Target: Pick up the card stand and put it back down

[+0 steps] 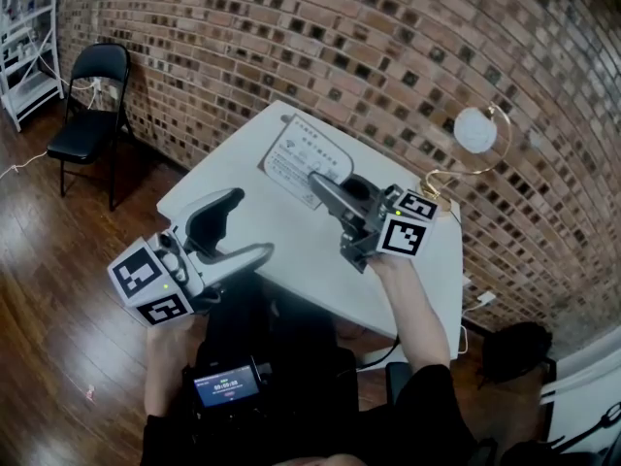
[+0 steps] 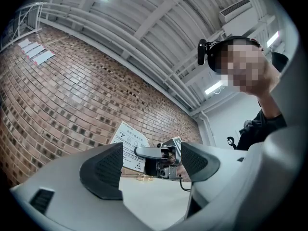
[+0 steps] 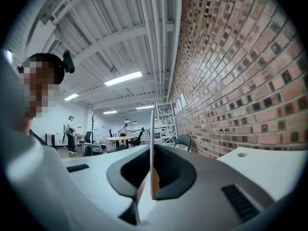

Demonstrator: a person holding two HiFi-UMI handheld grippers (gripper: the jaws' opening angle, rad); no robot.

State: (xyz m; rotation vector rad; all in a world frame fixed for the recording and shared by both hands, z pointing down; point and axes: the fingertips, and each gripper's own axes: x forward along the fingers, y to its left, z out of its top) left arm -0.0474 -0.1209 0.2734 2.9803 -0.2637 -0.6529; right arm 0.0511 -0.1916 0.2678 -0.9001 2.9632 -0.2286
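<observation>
White laminate covered the surface, which stood against a brick wall above a dark wooden floor. The right tongs were clenched on the card stand, a pale printed card with a Wi-Fi symbol. From the right gripper view the card showed edge-on, pinched upright between the two dark pads, with a strip of wood colour at its lower end. In the head view the card stand sat at about 11 o'clock from the right tongs, over the far half of the surface. Whether its foot touched the surface could not be told. The left tongs were released, their jaws spread wide with nothing between them, at about 8 o'clock from the card stand and over the near left edge of the surface. Through the gap in the left gripper view, the right tongs and the card stood well beyond. A gold hoop ornament with a white globe rose at 2 o'clock, at the far right corner. A black folding chair stood on the floor at 10 o'clock, well apart from the surface.
</observation>
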